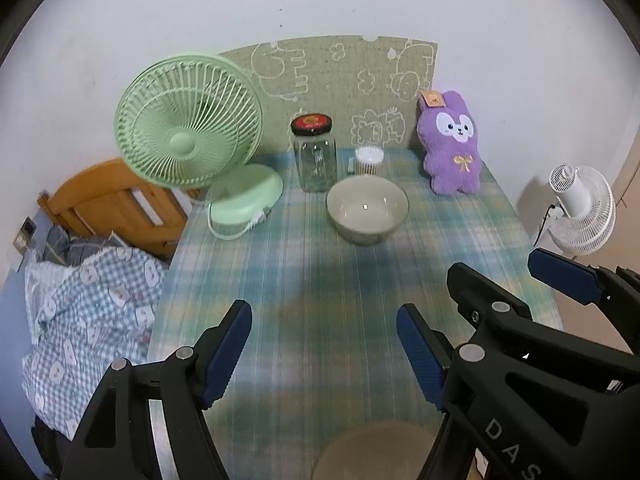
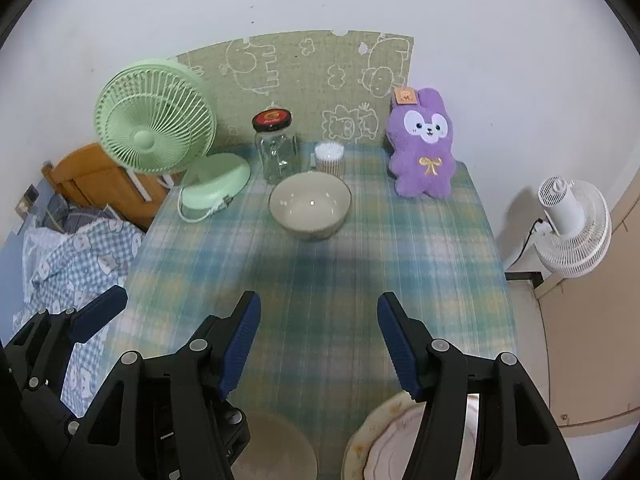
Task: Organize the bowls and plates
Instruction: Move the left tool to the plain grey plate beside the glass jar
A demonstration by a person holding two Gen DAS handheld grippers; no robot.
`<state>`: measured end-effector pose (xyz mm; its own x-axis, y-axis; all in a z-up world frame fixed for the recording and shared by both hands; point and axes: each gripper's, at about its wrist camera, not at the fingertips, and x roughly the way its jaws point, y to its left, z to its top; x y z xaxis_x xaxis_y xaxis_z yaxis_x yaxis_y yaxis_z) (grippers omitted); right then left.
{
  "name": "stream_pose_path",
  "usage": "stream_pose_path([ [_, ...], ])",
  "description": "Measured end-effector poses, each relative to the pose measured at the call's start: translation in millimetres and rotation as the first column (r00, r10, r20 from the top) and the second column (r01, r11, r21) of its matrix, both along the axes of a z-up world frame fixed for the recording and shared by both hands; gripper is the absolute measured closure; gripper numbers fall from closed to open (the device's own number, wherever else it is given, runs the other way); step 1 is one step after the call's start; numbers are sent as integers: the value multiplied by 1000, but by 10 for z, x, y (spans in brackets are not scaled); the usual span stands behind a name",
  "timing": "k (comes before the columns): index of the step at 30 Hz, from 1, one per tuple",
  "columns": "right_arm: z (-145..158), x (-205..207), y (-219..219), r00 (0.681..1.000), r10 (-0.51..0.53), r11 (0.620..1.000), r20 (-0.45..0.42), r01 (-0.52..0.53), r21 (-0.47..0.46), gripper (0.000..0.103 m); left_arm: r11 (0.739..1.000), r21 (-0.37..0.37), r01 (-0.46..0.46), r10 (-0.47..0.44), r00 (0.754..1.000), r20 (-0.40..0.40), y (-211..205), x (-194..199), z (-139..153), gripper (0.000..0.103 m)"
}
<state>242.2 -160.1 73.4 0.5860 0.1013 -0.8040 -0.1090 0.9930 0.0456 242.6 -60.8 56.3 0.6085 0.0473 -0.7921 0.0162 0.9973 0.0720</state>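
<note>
Nothing is gripped yet: the left gripper [image 1: 324,354] and right gripper [image 2: 319,344] hover wide open and empty over the tabletop [image 2: 420,248], so the next move looks like reaching for the beige bowl [image 2: 310,205] or the near plate [image 2: 384,436].

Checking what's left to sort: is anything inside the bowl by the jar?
No, the bowl shows only its bare pale inside, standing just in front of the jar.

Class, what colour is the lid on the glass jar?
Black rim with a red centre on the lid, clearest in the left wrist view.
</note>
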Motion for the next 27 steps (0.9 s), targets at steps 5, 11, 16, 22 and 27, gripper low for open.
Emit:
stream_pose_path([
  [5,-12,343,39,1000,-22,1000,10,22,6,38,1000,10,12,-12,1000,10,18,353,-9,23],
  [11,-90,800,95,998,-55,998,9,55,18,35,1000,1,27,-27,999,18,98,822,-94,21],
  [16,-231,1167,102,995,-99,995,20,99,3,27,999,-10,41,-41,999,11,139,1193,-234,17],
  [22,-537,1547,43,990,-139,990,-5,139,-8,27,997,-40,71,-72,997,-35,117,1609,-544,16],
  [27,-827,1798,12,987,-159,987,-16,158,-17,27,997,-35,74,-75,996,-40,65,1857,-823,16],
])
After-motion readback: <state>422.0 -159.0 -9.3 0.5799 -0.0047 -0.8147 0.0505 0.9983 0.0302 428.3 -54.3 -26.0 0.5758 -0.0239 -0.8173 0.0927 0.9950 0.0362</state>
